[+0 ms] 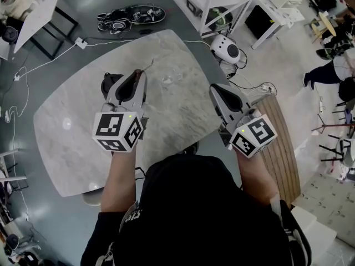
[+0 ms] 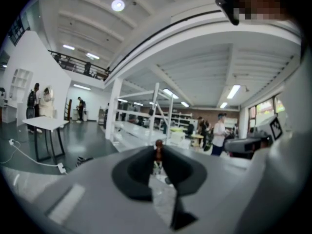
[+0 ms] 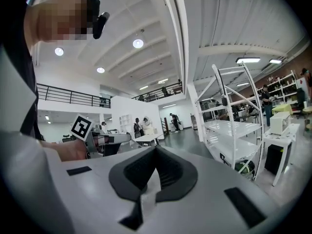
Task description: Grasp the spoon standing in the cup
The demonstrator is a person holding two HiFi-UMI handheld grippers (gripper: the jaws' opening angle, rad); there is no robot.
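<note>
Left gripper [image 2: 158, 150]: the jaws are pressed onto a thin brown spoon [image 2: 158, 146] and pinch its top end.
Spoon: in the head view it is a thin line [image 1: 148, 65] sticking out past the left gripper [image 1: 142, 73], just above the middle of the frame. I cannot tell if its low end sits in a cup.
Right gripper [image 3: 155, 151]: the jaws are pressed together with nothing between them.
Right gripper's place: it [image 1: 213, 88] hangs right of the middle, near the table's right edge, well apart from the left one.
Table [image 1: 72, 132]: pale marble with round corners. Lots of bare top shows to the left and at the far end.
Dark round thing [image 1: 107, 82]: it sits just left of the left gripper and is partly hidden by it.
Wooden bench [image 1: 283, 148]: it runs along the table's right side, close under the right gripper.
White round machine [image 1: 227, 49]: on the floor past the table's far right corner, with cables beside it.
Black gear pile [image 1: 130, 16]: on the floor at the top, beyond the far edge.
</note>
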